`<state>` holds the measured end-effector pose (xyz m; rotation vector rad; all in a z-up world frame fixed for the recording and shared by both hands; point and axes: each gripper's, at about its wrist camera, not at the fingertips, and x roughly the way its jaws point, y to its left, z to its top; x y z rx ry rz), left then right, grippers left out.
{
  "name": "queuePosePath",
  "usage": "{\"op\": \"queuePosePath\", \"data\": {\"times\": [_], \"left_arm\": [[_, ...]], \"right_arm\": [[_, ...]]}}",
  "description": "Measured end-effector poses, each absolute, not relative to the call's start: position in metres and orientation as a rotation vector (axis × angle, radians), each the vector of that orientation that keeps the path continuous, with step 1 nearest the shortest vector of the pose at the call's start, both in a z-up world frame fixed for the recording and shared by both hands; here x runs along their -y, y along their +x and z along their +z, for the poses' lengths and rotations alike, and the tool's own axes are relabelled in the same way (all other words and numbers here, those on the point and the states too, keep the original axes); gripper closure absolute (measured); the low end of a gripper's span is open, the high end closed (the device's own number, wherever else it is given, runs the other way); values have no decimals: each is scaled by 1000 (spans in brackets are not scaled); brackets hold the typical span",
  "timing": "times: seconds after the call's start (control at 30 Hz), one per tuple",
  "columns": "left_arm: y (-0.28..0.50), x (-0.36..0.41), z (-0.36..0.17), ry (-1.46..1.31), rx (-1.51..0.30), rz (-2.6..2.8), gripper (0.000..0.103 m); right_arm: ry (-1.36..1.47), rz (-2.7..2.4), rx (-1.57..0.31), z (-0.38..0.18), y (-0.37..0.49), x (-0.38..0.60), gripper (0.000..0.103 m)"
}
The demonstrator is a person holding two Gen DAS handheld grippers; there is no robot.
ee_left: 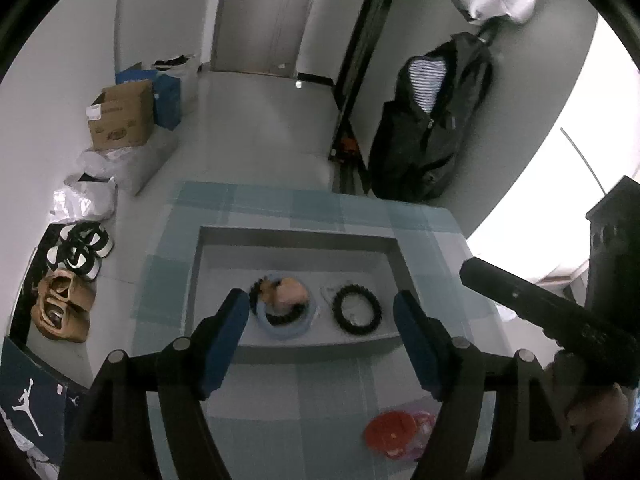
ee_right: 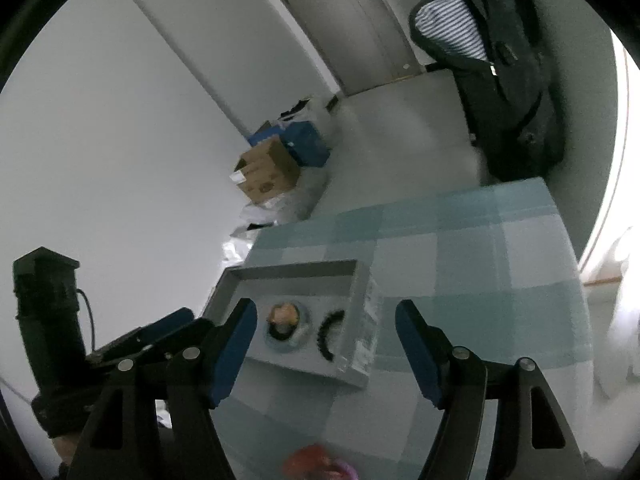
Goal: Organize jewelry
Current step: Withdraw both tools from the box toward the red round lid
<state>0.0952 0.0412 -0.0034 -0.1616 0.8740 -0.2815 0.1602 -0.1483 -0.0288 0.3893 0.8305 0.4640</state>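
Note:
A grey open box (ee_left: 224, 256) sits on a table with a blue checked cloth (ee_left: 312, 384). Inside lie a black beaded bracelet (ee_left: 357, 309) and, to its left, a light-blue ring with a dark bracelet and a tan piece on it (ee_left: 285, 307). A red and pink bracelet bundle (ee_left: 394, 432) lies on the cloth near the front edge. My left gripper (ee_left: 322, 344) is open and empty, hovering above the box's front wall. My right gripper (ee_right: 326, 354) is open and empty, above the box (ee_right: 356, 320) and its bracelet (ee_right: 326, 338); the red bundle (ee_right: 316, 464) shows below.
Shoes (ee_left: 76, 252), plastic bags and a cardboard box (ee_left: 122, 116) line the floor at the left wall. A dark jacket (ee_left: 432, 120) hangs at the right beyond the table. The right gripper's body (ee_left: 552, 312) crosses the left wrist view at right.

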Motion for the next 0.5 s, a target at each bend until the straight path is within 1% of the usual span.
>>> {"op": "queuePosePath", "data": {"times": [0.13,0.33,0.5], "left_arm": [[85,-35,-5,-125,-862,-285,32],[73,-28,-12,-124,-885,-318,32],[67,-26,-18,-139,-914,-342,32]], "right_arm": [[360,442,-815,-29,148,154,22],[315,428,-803,-26,127,159,18],[291,427,-802,-26,113,161,11]]}}
